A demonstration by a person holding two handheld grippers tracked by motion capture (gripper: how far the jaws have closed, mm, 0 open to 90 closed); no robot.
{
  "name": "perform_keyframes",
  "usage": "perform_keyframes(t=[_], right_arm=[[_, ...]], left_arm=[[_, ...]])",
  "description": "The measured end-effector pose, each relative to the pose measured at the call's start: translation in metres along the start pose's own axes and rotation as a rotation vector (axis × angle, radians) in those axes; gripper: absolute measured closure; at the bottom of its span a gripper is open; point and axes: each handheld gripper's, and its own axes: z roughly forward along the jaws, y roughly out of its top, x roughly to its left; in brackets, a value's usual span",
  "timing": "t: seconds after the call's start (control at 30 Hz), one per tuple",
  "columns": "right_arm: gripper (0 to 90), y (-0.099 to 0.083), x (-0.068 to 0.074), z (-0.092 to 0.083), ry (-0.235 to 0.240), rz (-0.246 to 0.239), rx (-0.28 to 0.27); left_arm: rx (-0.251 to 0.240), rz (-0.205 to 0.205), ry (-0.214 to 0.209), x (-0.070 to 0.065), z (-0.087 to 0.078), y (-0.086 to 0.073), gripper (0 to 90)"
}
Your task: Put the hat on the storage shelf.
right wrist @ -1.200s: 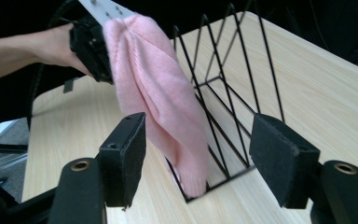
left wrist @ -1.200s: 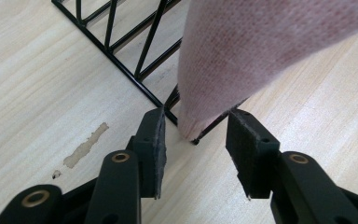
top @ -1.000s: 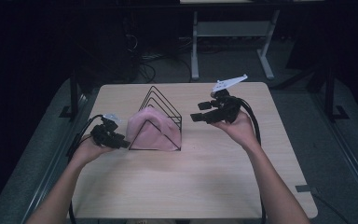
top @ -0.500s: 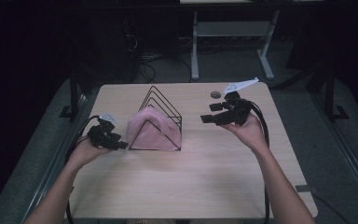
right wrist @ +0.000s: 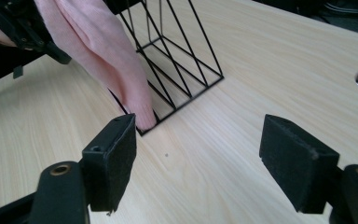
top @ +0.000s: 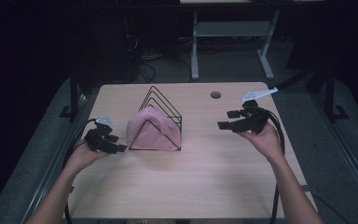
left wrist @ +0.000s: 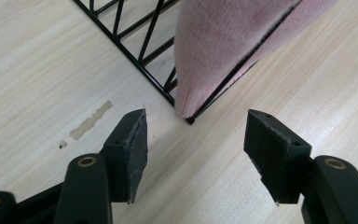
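pale wood-grain table [top: 191,182] in a dark room bears a triangular black wire rack [top: 161,116] draped with soft pink cloth [top: 151,133] at centre-left, flanked by left gripper [top: 108,143] and right gripper [top: 227,119], both spread, just opening, empty.

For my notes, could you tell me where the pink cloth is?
In the high view, the pink cloth hangs over the black wire rack left of centre.

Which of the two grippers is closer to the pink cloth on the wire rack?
The left gripper: it sits just beside the pink cloth; the right gripper is farther off.
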Motion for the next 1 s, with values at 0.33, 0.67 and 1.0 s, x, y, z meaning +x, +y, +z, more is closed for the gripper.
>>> perform_keyframes(t=[0.33,0.67,1.0], right_arm=[[24.2,-0.026,-0.010,-0.016,-0.031,0.043,0.001],[22.6,-0.053,-0.017,-0.027,-0.050,0.078,-0.006],[21.8,-0.092,-0.020,-0.038,-0.073,0.114,0.013]], left_arm=[[-0.018,-0.021,-0.002,-0.002,-0.001,-0.006,33.8],[-0.043,-0.034,0.000,-0.005,0.000,-0.010,30.7],[-0.066,-0.048,0.009,-0.009,-0.005,-0.020,29.6]])
